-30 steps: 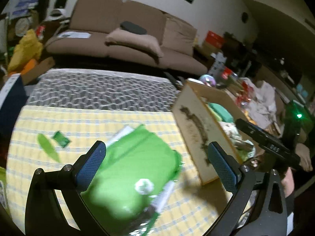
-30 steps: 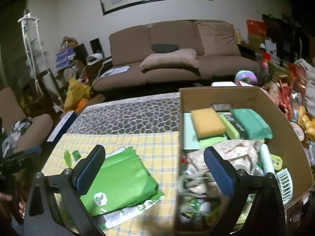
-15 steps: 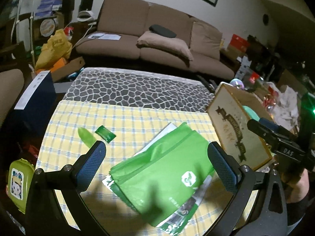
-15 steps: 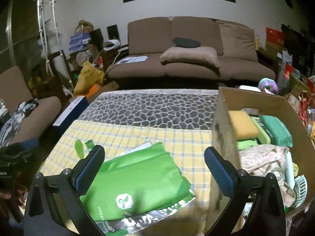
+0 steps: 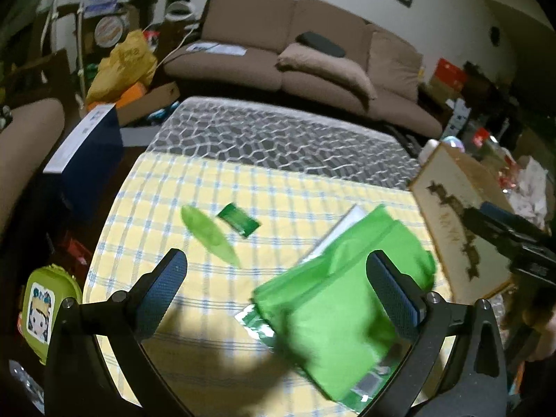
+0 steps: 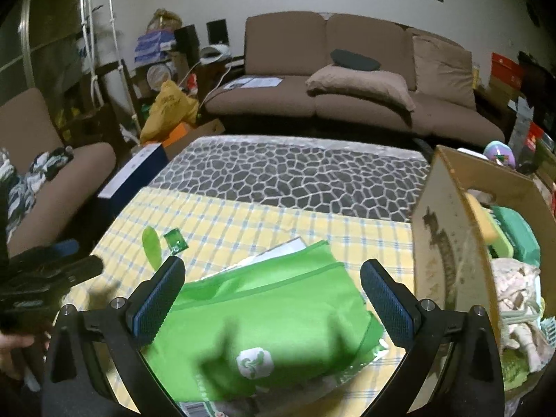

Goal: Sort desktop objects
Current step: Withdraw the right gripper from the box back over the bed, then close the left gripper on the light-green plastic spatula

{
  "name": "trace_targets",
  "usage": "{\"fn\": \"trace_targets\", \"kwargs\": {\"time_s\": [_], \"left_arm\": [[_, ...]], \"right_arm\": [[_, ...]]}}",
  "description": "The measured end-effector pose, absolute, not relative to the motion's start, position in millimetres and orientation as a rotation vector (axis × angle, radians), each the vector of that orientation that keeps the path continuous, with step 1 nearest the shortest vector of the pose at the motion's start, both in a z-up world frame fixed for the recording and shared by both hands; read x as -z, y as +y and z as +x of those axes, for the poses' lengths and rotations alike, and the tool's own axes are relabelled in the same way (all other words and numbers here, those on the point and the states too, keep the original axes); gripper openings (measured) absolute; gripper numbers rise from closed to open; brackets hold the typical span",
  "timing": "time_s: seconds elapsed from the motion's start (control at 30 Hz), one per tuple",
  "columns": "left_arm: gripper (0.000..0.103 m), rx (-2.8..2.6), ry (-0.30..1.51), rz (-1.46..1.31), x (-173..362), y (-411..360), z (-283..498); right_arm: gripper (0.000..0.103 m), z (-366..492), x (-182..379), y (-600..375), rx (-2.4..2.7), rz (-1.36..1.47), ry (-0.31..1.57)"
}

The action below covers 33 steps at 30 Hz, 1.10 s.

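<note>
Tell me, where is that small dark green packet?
The small dark green packet lies flat on the yellow checked tablecloth, just right of the pale green leaf-shaped piece, left of the big green bag.

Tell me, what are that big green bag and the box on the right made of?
The green bag looks like soft matte non-woven fabric: it creases, has stitched seams and a printed white logo. Plastic cannot be excluded. The box looks like plain brown cardboard, with a dull surface, raw edges and dark print on its side.

A yellow checked tablecloth [image 6: 264, 226] covers the table, bearing a flat green fabric bag [image 6: 271, 316]; left of the bag, a pale green leaf-like piece [image 6: 152, 246] and a small dark green packet [image 6: 176, 240], perhaps foil.
</note>
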<state>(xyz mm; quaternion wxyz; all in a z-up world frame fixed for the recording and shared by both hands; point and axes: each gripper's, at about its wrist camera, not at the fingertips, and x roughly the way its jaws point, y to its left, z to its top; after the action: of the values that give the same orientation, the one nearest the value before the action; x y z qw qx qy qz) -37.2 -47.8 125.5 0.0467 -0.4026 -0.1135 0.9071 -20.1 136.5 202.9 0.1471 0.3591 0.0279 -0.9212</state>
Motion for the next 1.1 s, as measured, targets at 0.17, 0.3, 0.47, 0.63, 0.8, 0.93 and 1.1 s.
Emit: {"fn": "trace_targets", "kwargs": {"time_s": [0.17, 0.3, 0.47, 0.63, 0.8, 0.93, 1.1], "left_arm": [[0.103, -2.777, -0.398, -1.332, -86, -74, -60], [0.103, -2.766, -0.423, -1.407, -60, -86, -78], [0.103, -2.809, -0.335, -1.47, -42, -86, -104], [0.103, -2.848, -0.264, -1.516, -27, -82, -127], [0.093, -2.825, -0.219, -1.574, -12, -78, -139], [0.073, -2.841, -0.165, -1.606, -2, -79, -141], [0.074, -2.852, -0.151, -1.586, -1, -78, -140]], "right_arm": [[0.102, -26, -190, 121, 2.621, 1.061, 0.132], [0.102, -33, -176, 111, 2.601, 1.099, 0.17], [0.102, -40, -162, 104, 2.571, 1.144, 0.194], [0.102, -41, -159, 102, 2.564, 1.149, 0.193], [0.102, -43, -157, 102, 2.567, 1.155, 0.186], [0.102, -44, -156, 101, 2.565, 1.159, 0.186], [0.102, -44, -155, 99, 2.559, 1.163, 0.192]]}}
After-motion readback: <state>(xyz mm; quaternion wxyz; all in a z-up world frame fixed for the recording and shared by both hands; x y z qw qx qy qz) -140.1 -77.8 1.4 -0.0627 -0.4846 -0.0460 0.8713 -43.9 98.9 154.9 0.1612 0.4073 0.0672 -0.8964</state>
